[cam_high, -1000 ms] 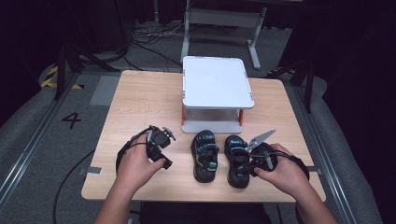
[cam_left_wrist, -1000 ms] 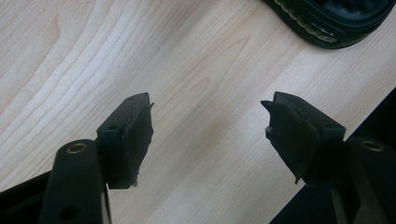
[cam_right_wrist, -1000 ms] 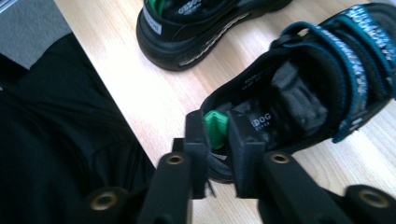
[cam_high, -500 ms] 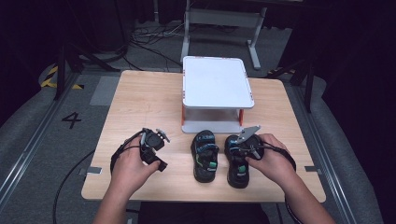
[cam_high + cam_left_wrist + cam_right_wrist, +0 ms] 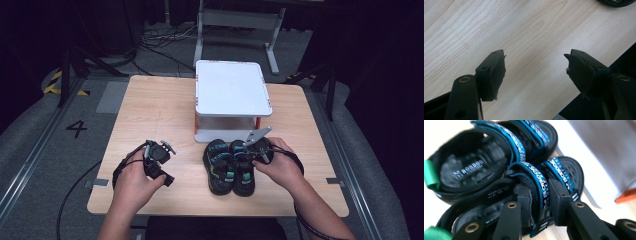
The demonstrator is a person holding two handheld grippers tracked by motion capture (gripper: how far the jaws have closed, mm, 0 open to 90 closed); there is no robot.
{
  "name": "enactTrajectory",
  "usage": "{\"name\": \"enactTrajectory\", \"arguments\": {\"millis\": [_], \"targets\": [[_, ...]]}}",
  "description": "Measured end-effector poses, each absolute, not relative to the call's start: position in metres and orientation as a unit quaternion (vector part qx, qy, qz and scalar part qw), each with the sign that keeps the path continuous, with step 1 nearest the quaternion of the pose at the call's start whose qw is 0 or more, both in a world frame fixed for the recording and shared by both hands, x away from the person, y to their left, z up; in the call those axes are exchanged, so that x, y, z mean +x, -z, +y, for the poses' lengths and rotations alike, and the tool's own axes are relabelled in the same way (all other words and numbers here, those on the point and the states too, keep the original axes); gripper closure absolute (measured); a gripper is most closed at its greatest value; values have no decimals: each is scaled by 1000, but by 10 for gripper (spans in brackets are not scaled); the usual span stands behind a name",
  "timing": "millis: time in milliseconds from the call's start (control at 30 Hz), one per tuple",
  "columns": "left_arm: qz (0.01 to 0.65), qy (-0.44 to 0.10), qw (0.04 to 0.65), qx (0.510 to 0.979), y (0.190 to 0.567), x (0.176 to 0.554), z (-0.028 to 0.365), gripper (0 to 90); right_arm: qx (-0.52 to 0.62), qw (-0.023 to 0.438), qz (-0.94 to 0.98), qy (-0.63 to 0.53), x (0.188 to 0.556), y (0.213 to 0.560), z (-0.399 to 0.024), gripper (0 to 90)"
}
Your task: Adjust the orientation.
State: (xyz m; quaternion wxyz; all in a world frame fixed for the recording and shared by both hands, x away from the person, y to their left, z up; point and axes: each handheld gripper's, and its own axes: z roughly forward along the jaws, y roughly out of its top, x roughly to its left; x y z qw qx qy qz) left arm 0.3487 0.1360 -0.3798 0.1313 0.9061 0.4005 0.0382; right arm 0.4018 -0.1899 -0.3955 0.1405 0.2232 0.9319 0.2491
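Sandals: 2 black sandals with blue straps lie side by side on the wooden surface (image 5: 150,115), touching each other, just in front of the white stand (image 5: 232,95). The left sandal (image 5: 218,161) and the right sandal (image 5: 245,170) point their toes toward the stand. Each carries a green pull tab at the heel, seen in the right gripper view.

Stand: 1 white 2-level stand with orange corner posts sits at the middle of the surface. Its top level is bare; the contents of its lower level cannot be told from the high view.

Right gripper (image 5: 537,195): the jaws are narrow and clamp the blue strap (image 5: 541,187) of the right sandal between them. In the high view the right hand (image 5: 280,167) rests over that sandal with the gripper at its front.

Left gripper (image 5: 535,72): the jaws stand wide apart, holding nothing, above bare wood near the surface's edge. In the high view the left hand (image 5: 132,180) holds it at the front left of the surface, well apart from the sandals.
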Motion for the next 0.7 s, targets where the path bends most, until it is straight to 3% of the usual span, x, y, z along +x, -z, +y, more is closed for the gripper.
{"name": "enactTrajectory", "arguments": {"millis": [100, 300, 700], "targets": [[398, -37, 131, 907, 381, 351, 134, 308, 232, 140, 929, -254, 403, 398, -191, 714], [392, -32, 133, 910, 379, 357, 131, 305, 242, 139, 924, -263, 398, 397, -195, 566], [388, -25, 132, 912, 373, 379, 129, 299, 279, 120, 908, -288, 372, 366, -195, 456]]}}
